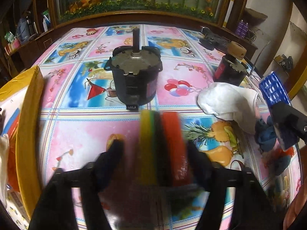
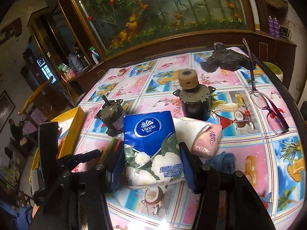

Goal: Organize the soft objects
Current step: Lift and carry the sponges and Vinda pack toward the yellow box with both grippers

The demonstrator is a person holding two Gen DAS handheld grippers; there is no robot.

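Left gripper [image 1: 155, 149]: fingers clamped on a stack of soft sponges, yellow, green, dark and red layers [image 1: 163, 145], held on edge above the surface; view blurred, so the exact contact on the near finger is unclear.

Right gripper [image 2: 151, 157]: fingers closed on a blue-and-white plastic pack of Vinda tissues with a flower print [image 2: 151, 149], gripped at both sides, pack upright.

Other soft items on the surface: crumpled white cloth [image 1: 226, 99], pink plastic tissue packet [image 2: 208, 141] just behind the blue pack, dark blue rag [image 2: 220, 162] beside it.

Likely destination: yellow cardboard box [image 1: 28, 118] at the left edge, already holding some items. Judgement: carry the sponges left and low over the box wall, keep the squeeze light so the stack does not splay, part the fingers only once inside. Keep the right pack clear of the left arm's path.

Hard items to avoid: black geared motor with upright shaft [image 1: 134, 76] mid-surface, second motor with tan roller [image 2: 191, 95], purple-framed glasses [image 2: 268, 107], black plastic bag [image 2: 224, 60].

Surface: glossy pink-and-blue fruit-print tablecloth [image 1: 80, 134]. Room: dim, a large wood-framed aquarium [image 2: 163, 9] behind, cluttered shelves to the left.
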